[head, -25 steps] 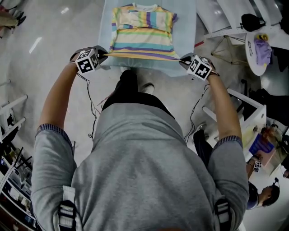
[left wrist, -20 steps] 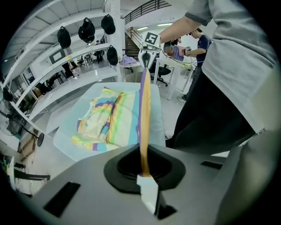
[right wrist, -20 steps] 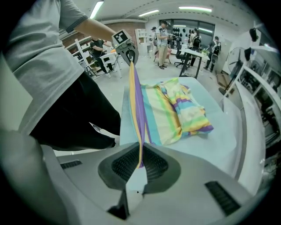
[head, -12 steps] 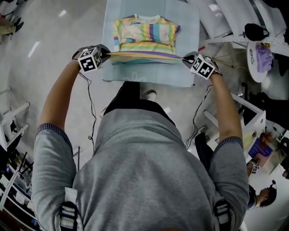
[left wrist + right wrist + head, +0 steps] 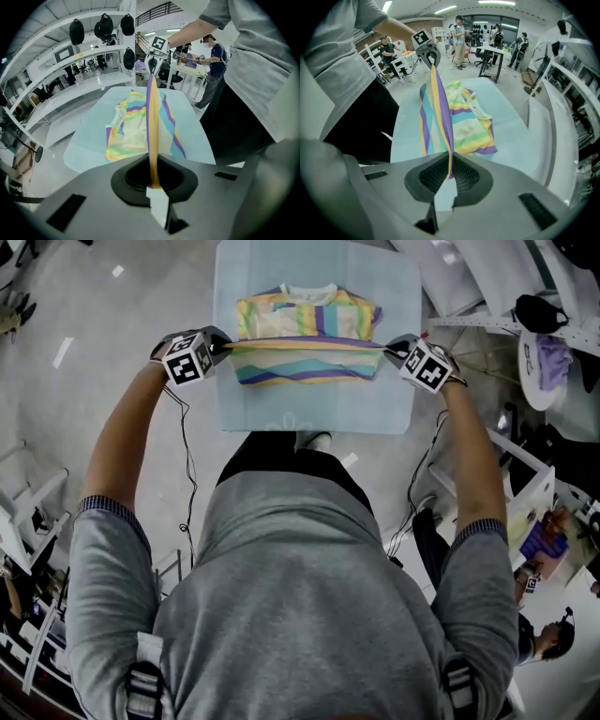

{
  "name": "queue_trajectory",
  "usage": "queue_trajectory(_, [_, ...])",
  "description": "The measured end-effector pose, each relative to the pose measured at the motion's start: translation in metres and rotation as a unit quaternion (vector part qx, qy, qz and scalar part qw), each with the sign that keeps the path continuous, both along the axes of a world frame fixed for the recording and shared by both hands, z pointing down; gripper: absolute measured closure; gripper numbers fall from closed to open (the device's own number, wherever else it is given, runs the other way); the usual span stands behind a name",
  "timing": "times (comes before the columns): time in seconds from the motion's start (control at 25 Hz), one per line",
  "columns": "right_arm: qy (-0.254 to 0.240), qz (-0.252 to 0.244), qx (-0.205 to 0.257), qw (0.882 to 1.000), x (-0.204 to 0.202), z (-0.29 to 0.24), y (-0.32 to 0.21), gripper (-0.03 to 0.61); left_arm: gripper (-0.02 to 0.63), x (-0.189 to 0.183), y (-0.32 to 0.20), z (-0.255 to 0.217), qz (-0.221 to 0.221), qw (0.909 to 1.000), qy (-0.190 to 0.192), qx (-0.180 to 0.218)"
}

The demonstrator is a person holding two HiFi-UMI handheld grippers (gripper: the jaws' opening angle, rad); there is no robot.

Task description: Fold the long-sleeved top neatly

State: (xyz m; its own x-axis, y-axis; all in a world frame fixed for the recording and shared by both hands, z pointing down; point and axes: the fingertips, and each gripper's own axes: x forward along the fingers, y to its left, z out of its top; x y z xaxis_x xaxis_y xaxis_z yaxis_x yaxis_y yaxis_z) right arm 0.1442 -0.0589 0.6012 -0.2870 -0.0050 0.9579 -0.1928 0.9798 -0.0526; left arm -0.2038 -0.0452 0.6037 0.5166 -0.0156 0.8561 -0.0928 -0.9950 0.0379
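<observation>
One striped top (image 5: 307,332), long axis crosswise, collar (image 5: 309,289) farthest

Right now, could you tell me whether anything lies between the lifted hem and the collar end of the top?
Nothing visible does. The left gripper and right gripper hold the hem taut; the top ahead lies bare on the mat.

Left tool (image 5: 223,347) clamped, right tool (image 5: 386,351) clamped
</observation>
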Motion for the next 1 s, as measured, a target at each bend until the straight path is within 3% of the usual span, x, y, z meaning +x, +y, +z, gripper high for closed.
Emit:
queue_trajectory(0.6, [0.036, 0.047, 0.050, 0.997, 0.004, 0.032, -0.103, 0.548, 0.584, 0.001, -0.099, 0.022, -0.011, 0.9996, 0.024, -0.014])
queue_trajectory(0.76, [0.038, 0.070, 0.056, 0.995, 0.009, 0.051, -0.129, 0.546, 0.583, 0.007, -0.128, 0.034, -0.035, 0.9989, 0.027, -0.012])
queue_trajectory(1.0, [0.051, 0.117, 0.067, 0.990, 0.011, 0.085, -0.156, 0.540, 0.580, 0.008, -0.149, 0.064, -0.096, 0.9940, 0.030, -0.042])
